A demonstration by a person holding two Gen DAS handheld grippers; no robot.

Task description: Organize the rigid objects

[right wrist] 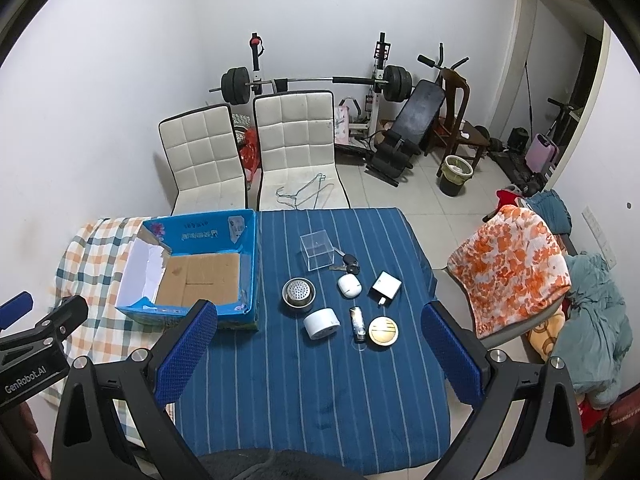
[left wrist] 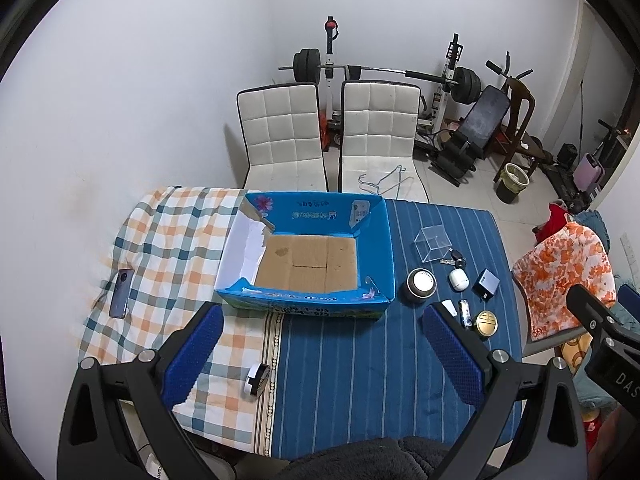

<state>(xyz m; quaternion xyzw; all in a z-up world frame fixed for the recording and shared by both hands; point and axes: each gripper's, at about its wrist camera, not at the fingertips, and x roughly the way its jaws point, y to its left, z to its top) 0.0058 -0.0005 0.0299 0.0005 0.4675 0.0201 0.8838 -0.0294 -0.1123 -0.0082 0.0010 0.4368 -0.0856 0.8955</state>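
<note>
Clearly nearer the right claw (right wrist: pixel 320 344), gaping wide and empty like the left claw (left wrist: pixel 322 344), the white roll (right wrist: pixel 321 322) lies just ahead, right of the blue box (right wrist: pixel 248 280).

1. Plain white walls (right wrist: pixel 100 80) and a pale tiled floor (right wrist: pixel 400 196).
2. Two white padded chairs (right wrist: pixel 296 140) stand behind the table.
3. A barbell rack (right wrist: pixel 316 80) and weight bench (right wrist: pixel 416 120) line the far wall.
4. A bin (right wrist: pixel 456 174) sits near a doorway (right wrist: pixel 560 60).
</note>
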